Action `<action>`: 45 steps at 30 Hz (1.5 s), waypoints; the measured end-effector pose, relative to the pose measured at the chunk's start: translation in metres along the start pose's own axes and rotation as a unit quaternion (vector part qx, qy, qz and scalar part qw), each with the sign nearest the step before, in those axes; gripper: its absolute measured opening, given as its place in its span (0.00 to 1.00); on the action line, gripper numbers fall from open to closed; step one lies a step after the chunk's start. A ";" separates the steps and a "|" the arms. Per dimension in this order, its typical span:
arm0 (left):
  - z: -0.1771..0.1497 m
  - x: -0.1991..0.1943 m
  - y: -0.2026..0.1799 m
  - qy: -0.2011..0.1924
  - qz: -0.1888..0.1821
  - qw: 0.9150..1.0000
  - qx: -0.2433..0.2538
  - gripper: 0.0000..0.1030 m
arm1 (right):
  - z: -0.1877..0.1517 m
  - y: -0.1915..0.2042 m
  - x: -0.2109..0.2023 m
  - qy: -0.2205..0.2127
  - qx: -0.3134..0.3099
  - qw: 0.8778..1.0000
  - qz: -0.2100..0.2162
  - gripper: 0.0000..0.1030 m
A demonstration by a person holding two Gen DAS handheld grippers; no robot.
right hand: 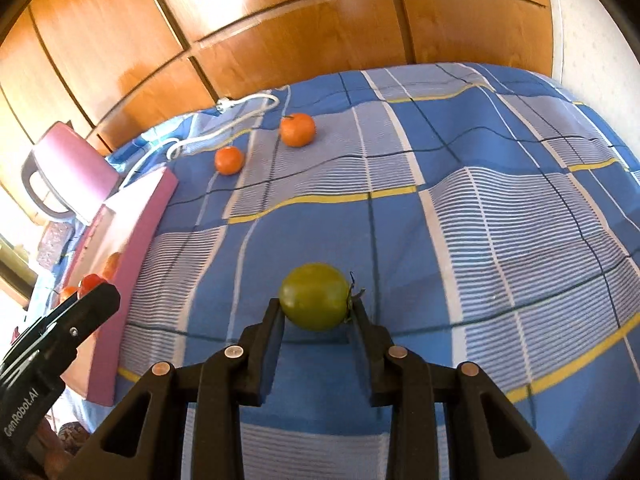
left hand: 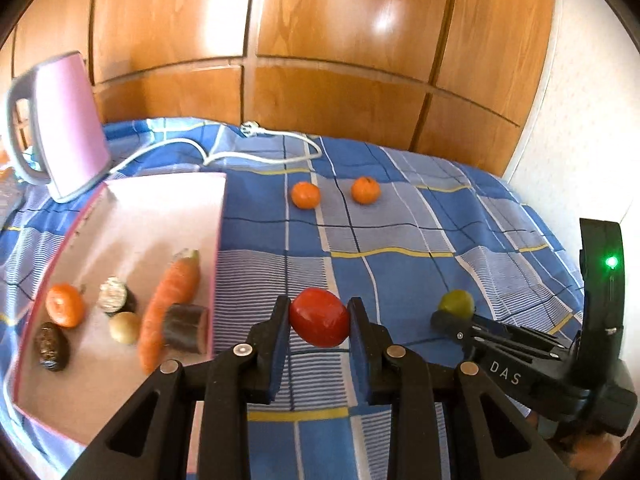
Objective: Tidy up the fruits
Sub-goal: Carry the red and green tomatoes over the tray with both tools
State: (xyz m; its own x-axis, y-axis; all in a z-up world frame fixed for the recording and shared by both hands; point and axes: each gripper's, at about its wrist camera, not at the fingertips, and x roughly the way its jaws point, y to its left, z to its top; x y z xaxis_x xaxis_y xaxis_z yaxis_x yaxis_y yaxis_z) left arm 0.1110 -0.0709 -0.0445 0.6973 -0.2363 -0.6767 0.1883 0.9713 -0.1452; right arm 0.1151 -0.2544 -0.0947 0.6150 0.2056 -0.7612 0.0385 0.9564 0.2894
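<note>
My left gripper (left hand: 319,312) is shut on a red tomato (left hand: 319,323), held just right of the pink tray (left hand: 172,200). My right gripper (right hand: 316,308) is shut on a green tomato (right hand: 314,296) over the blue checked cloth; it also shows in the left wrist view (left hand: 456,303). Two tangerines (left hand: 305,195) (left hand: 365,190) lie on the cloth farther back. The tray holds a tangerine (left hand: 65,305), a carrot (left hand: 170,300), two aubergine pieces (left hand: 186,328) (left hand: 116,295), a kiwi (left hand: 125,327) and a dark fruit (left hand: 51,346).
A pink kettle (left hand: 66,124) stands behind the tray at the far left, its white cable (left hand: 256,156) trailing across the cloth. A wooden wardrobe (left hand: 320,40) rises behind the bed. A white wall (left hand: 592,120) is on the right.
</note>
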 end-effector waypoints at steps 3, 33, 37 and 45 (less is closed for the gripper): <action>-0.001 -0.011 0.006 -0.009 0.005 1.000 -0.002 0.28 | -0.001 0.010 -0.009 -0.012 -0.009 1.000 0.009 0.31; 0.013 -0.068 0.161 -0.033 0.093 0.992 -0.073 0.28 | 0.000 0.178 -0.005 0.019 -0.129 0.982 0.139 0.31; 0.012 -0.074 0.177 -0.026 0.096 0.993 -0.064 0.28 | -0.003 0.195 0.001 0.030 -0.141 0.978 0.151 0.31; -0.007 -0.075 0.180 -0.025 0.111 0.990 -0.083 0.29 | -0.024 0.206 0.009 0.048 -0.148 0.976 0.153 0.31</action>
State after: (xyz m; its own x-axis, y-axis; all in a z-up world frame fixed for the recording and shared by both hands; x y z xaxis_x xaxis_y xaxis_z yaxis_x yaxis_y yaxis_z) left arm 0.0874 0.1221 -0.0250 0.7424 -0.0139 -0.6698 -0.0860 0.9896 -0.1157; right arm 0.1098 -0.0509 -0.0560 0.4846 0.4959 -0.7206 -0.3725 0.8623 0.3430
